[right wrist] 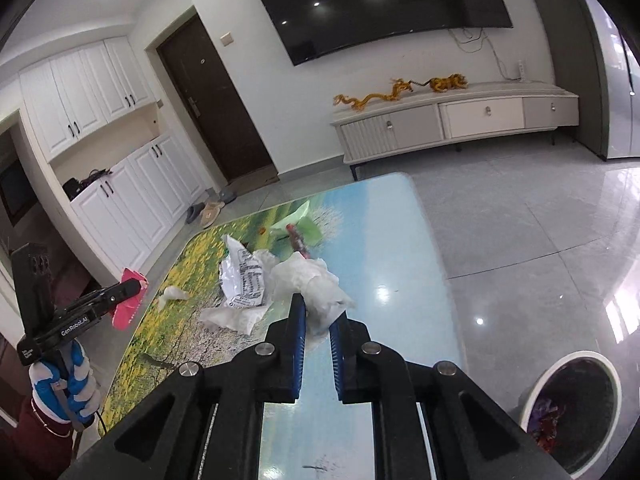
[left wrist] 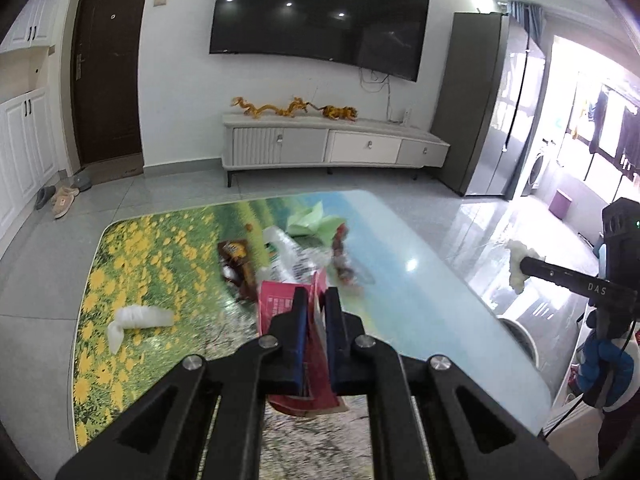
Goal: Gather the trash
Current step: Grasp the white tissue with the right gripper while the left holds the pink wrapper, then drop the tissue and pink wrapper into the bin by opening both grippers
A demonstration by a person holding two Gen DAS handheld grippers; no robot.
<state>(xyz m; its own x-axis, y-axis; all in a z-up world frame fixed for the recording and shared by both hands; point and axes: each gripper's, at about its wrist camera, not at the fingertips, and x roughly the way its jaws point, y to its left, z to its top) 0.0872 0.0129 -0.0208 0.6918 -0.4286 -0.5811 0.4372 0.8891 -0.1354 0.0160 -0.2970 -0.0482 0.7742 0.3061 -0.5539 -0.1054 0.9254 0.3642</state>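
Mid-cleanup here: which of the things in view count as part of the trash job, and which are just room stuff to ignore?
Part of the job:
- red packet in left tongs
- white tissue wad in right tongs
- printed plastic wrapper
- green paper
- brown snack wrapper
- white tissue twist
- trash bin

Just lying about:
- slippers
- dragon ornament
- TV

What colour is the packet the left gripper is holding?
The packet is pinkish red, clearest in the left wrist view.
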